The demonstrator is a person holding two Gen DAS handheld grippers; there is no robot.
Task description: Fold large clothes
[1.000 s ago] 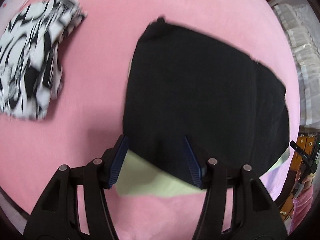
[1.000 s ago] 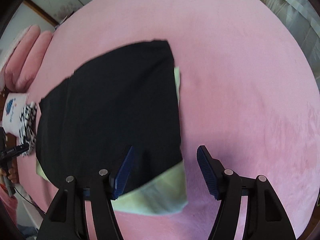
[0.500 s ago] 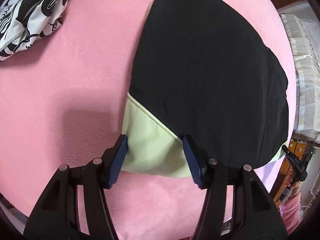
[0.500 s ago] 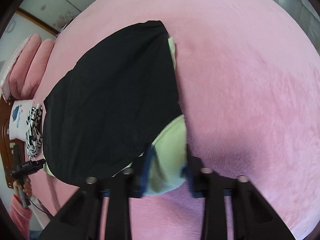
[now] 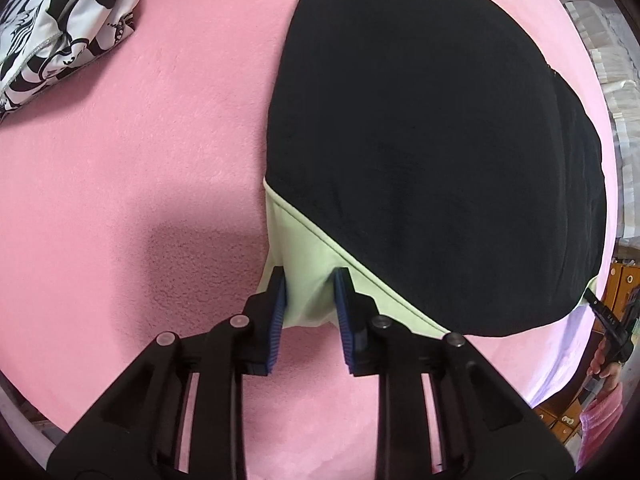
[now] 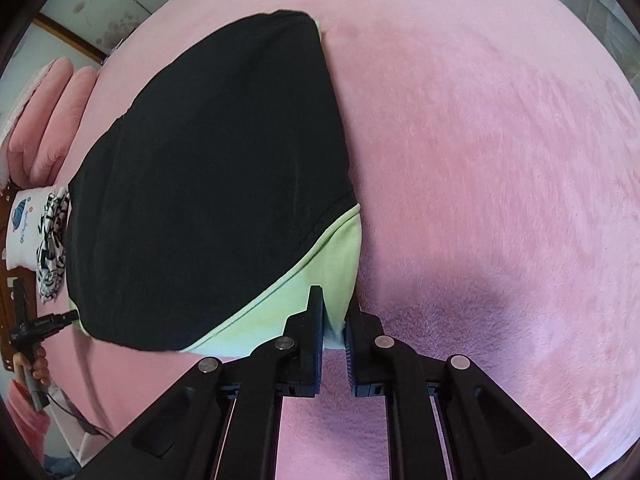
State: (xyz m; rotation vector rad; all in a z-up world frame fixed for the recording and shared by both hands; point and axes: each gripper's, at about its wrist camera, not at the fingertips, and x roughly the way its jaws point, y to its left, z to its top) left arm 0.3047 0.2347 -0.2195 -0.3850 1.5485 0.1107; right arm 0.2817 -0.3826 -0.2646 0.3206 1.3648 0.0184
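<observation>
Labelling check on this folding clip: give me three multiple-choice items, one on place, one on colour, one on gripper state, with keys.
1. Where does the black-and-white patterned garment lie in the left wrist view?
A. upper left, apart from the black garment
B. on top of the black garment
C. between the fingers

2. What colour is the fabric corner between the left gripper's fingers?
A. black
B. pale green
C. white

3. How does the right gripper stand?
A. wide open above bare blanket
B. out of view
C. pinching the pale green corner

Key: 1 A, pink fleece blanket separates it from the black garment. 2 B, light green shows between the blue pads. 3 C, the jaws have just been closing and the green cloth bunches between them.
</observation>
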